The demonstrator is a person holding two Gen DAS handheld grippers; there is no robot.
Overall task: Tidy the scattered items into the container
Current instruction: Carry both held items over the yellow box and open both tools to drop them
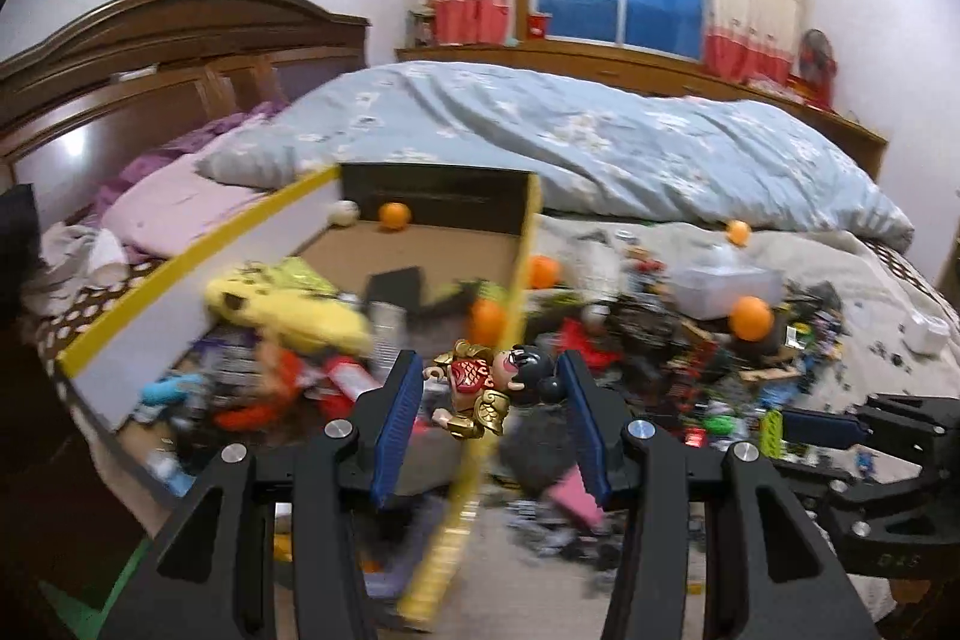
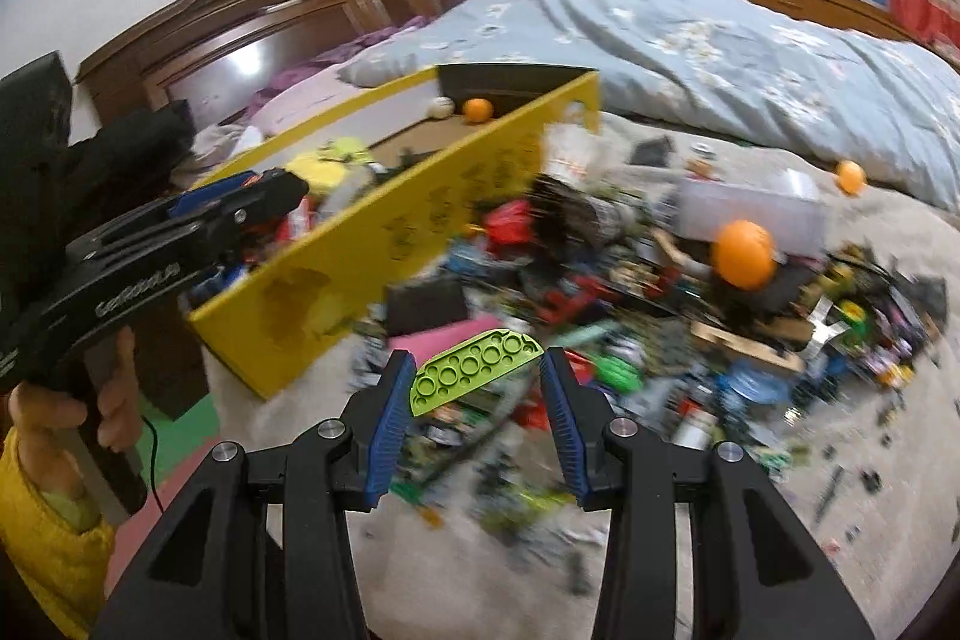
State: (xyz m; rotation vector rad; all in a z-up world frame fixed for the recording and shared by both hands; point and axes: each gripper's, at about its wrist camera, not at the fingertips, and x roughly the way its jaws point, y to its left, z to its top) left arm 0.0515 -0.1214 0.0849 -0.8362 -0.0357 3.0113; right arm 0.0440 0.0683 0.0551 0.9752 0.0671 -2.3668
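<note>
Both loads are in transit to the yellow cardboard box (image 2: 420,214) on the bed (image 2: 780,490): the left gripper (image 1: 486,394) pinches a gold-armoured toy figure (image 1: 480,388) over the box's near end, the right gripper (image 2: 477,388) pinches a green studded plate (image 2: 474,367) short of the wall, so next each must clear the rim and spread its fingers.

Yellow box (image 2: 384,244), orange balls (image 2: 743,253), lime plate (image 2: 474,370)

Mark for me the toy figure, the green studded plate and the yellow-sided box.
toy figure (image 1: 480,391): left wrist view, on its red and gold torso.
green studded plate (image 2: 474,369): right wrist view, on the middle of its studded face.
yellow-sided box (image 2: 420,226): right wrist view, on its yellow outer side wall.
</note>
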